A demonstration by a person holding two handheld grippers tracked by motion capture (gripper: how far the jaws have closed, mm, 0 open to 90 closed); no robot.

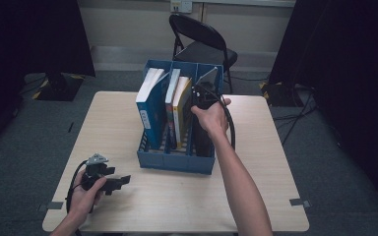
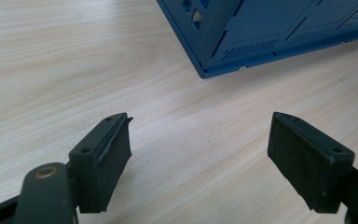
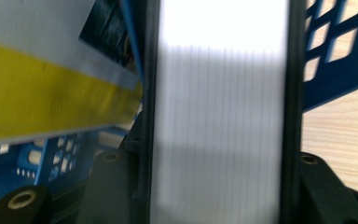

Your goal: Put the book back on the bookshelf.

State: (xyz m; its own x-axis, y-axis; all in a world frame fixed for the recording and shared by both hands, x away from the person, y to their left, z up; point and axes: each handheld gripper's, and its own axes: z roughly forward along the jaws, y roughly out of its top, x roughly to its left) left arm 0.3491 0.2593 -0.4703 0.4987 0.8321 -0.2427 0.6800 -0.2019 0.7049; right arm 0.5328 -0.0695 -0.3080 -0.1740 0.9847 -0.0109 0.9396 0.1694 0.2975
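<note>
From the high view, my right hand (image 1: 211, 118) covers most of the right gripper (image 1: 204, 96), so its fingers are hidden there. In the right gripper view they pinch a thick book (image 3: 221, 107) by its two dark covers, with the white page edges between them, blurred and cut off at top and bottom. The book sits in the file rack's (image 1: 174, 162) compartment at 3 o'clock, near the desk's (image 1: 177, 201) centre. A yellow book (image 1: 182, 110) stands in the middle compartment and a blue book (image 1: 150, 110) at 9 o'clock. The left gripper (image 1: 109, 183) rests at 7 o'clock on the desk, fingers spread, holding nothing.
</note>
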